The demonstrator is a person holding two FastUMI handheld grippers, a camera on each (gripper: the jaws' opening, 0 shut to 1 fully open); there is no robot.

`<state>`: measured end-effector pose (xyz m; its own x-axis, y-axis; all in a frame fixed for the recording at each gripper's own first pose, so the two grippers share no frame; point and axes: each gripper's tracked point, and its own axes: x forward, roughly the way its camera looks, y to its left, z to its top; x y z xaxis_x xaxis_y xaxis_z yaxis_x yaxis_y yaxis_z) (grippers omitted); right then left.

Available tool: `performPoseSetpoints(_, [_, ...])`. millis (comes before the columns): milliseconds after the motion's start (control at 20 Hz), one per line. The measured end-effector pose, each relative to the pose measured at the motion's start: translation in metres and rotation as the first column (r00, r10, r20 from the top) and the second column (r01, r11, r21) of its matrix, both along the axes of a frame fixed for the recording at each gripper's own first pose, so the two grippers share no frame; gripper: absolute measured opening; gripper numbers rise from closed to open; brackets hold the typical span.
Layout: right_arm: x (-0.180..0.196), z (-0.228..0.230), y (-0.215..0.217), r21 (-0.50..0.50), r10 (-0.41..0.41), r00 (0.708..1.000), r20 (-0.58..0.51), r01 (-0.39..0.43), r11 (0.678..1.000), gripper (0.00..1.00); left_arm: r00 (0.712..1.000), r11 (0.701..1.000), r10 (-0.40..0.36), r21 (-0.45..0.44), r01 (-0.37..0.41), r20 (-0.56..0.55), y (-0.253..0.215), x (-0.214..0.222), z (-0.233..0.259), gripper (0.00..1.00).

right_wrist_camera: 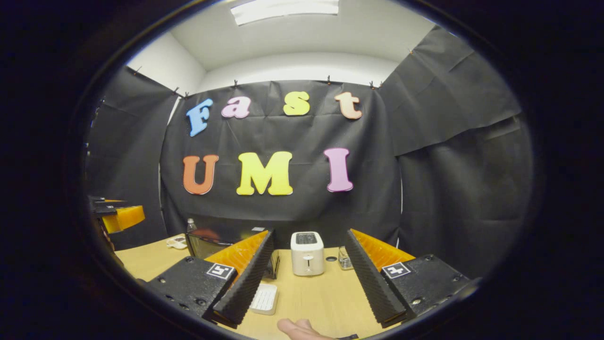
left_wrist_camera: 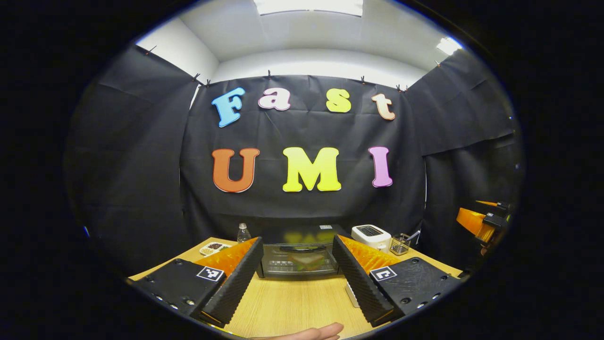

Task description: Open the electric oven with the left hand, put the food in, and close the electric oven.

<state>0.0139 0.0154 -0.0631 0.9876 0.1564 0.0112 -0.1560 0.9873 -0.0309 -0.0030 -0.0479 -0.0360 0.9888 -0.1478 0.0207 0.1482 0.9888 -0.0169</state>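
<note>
Electric oven [left_wrist_camera: 300,257] shut, food [left_wrist_camera: 302,261] inside, beyond spread fingers [left_wrist_camera: 236,283].

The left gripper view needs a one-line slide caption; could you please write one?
Open left tongs frame the closed electric oven, food visible behind its glass door, on the wooden table beside a white toaster.

Count on the bench [left_wrist_camera: 292,302]: one electric oven [left_wrist_camera: 298,259], one white toaster [right_wrist_camera: 307,253], one clear bottle [left_wrist_camera: 243,233], one wire basket [left_wrist_camera: 400,244], one small dish [left_wrist_camera: 213,247], one white flat item [right_wrist_camera: 264,298]. My tools: two, left tool [left_wrist_camera: 297,278] and right tool [right_wrist_camera: 309,283].
</note>
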Motion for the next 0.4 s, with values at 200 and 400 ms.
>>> performPoseSetpoints(200, [0.003,-0.01,0.007,-0.016,0.016,1.0,-0.011,-0.016,1.0,0.99,1.0,0.998,0.011,0.058,-0.011,-0.003,-0.001,-0.003,-0.017,0.96])
performPoseSetpoints(400, [0.007,-0.012,0.011,-0.028,0.029,0.999,-0.026,-0.029,0.999,0.99,1.0,0.998,0.01,0.063,-0.01,-0.003,-0.007,-0.004,-0.02,0.97])
